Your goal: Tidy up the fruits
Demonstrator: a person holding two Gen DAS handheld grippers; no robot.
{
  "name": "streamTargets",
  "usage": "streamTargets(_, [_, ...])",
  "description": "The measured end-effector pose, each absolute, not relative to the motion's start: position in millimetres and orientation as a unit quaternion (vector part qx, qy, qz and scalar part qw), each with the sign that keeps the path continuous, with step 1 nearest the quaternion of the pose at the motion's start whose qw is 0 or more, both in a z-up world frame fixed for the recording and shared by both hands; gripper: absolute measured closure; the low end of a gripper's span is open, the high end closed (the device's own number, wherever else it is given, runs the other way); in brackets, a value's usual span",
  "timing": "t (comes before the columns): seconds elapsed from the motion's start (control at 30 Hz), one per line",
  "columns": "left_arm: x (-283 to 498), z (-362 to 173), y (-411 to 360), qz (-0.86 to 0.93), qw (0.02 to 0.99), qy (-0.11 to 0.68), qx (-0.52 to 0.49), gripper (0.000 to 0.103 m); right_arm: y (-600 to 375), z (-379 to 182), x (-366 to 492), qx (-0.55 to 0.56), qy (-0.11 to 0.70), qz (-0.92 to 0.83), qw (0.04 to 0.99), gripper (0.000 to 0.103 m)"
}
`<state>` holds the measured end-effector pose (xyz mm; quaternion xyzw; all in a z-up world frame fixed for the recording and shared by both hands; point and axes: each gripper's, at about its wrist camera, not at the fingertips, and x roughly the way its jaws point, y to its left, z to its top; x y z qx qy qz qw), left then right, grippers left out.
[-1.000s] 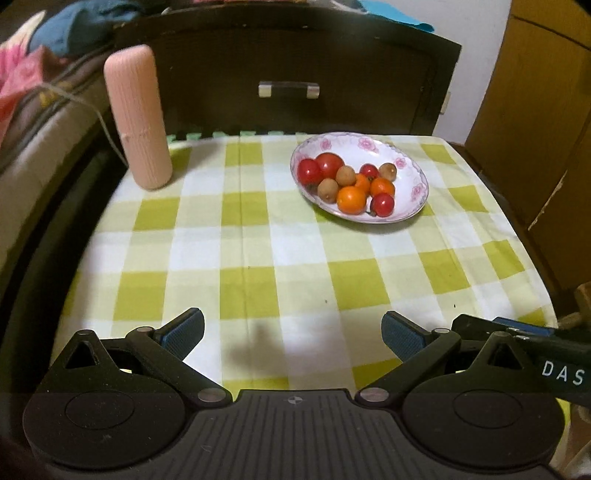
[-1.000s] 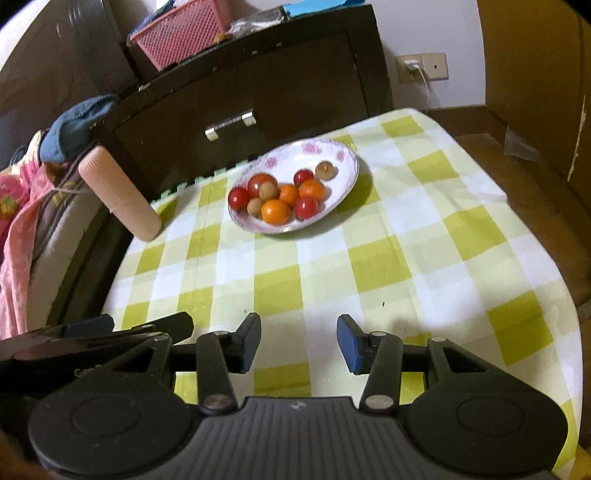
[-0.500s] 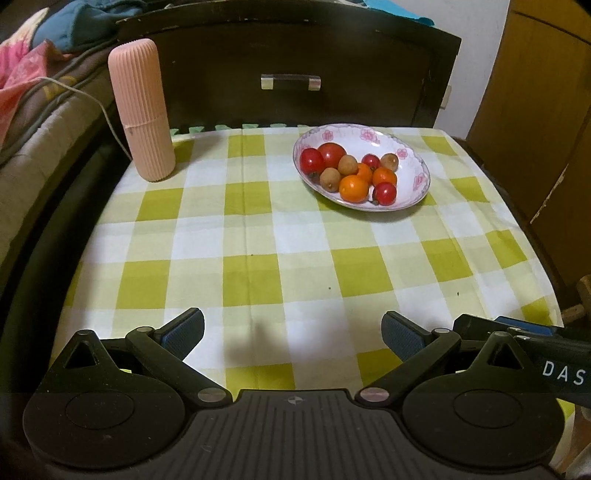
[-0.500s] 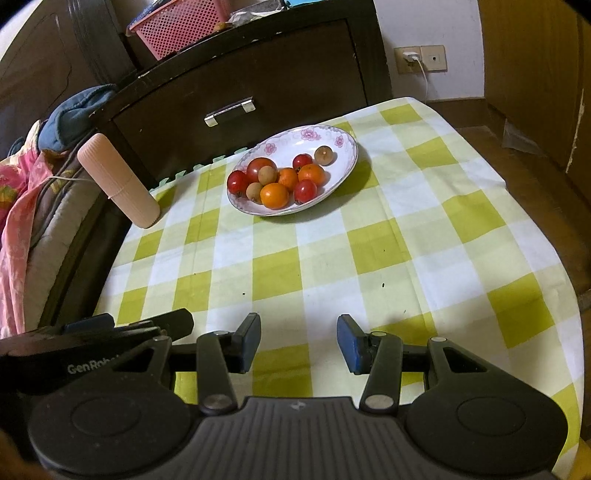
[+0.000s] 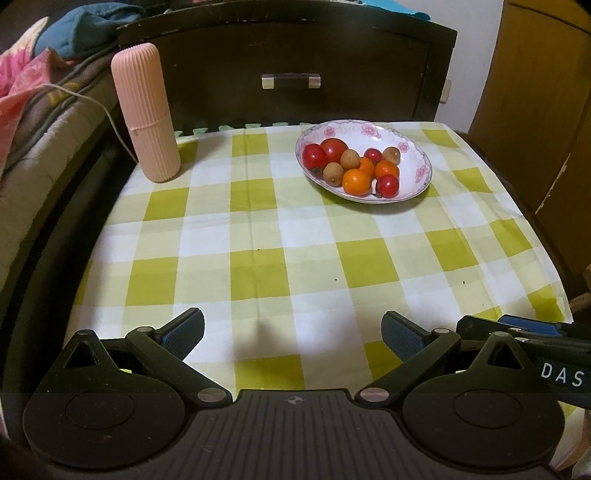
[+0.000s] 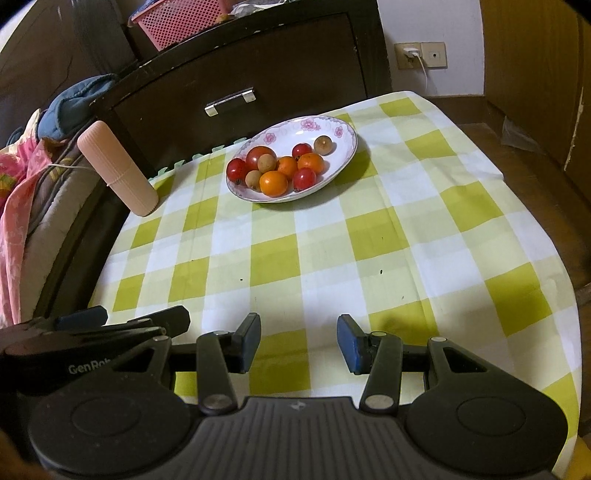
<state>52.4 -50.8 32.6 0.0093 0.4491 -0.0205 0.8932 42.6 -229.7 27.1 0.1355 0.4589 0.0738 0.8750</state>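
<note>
- Dark wooden cabinet (image 5: 288,70) with a metal drawer handle stands behind the table, a pink mesh basket (image 6: 181,20) on top of it in the right wrist view
- Green-and-white checked tablecloth (image 5: 295,258) covers the whole tabletop
- At the far left corner of the cloth a ribbed pink cylinder (image 5: 146,110) stands upright, well apart from the fruit
- Toward the far right side sits a white floral bowl (image 5: 413,155), resting on the cloth just before the cabinet
- Left gripper (image 5: 291,330) hangs over the near edge of the cloth, its blue-padded jaws spread wide with nothing between them
- Right gripper (image 6: 299,341) hangs beside it, jaws parted less widely, also holding nothing
- Inside the bowl lies a cluster of fruits: red tomatoes (image 5: 334,147) at the back left, three orange fruits (image 5: 356,181) near the front, small brown round fruits (image 5: 349,158) among them, one brown fruit (image 6: 324,144) apart from the rest at the back
</note>
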Motion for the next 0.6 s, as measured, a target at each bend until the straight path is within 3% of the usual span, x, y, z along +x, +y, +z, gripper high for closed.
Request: streamTargets(0.6, [47.6,32.0,-51.1,-0.014,0.895,0.445,0.022,0.0,-225.7,24.5,38.3,0.129,0.462,0.076,0.874,0.059])
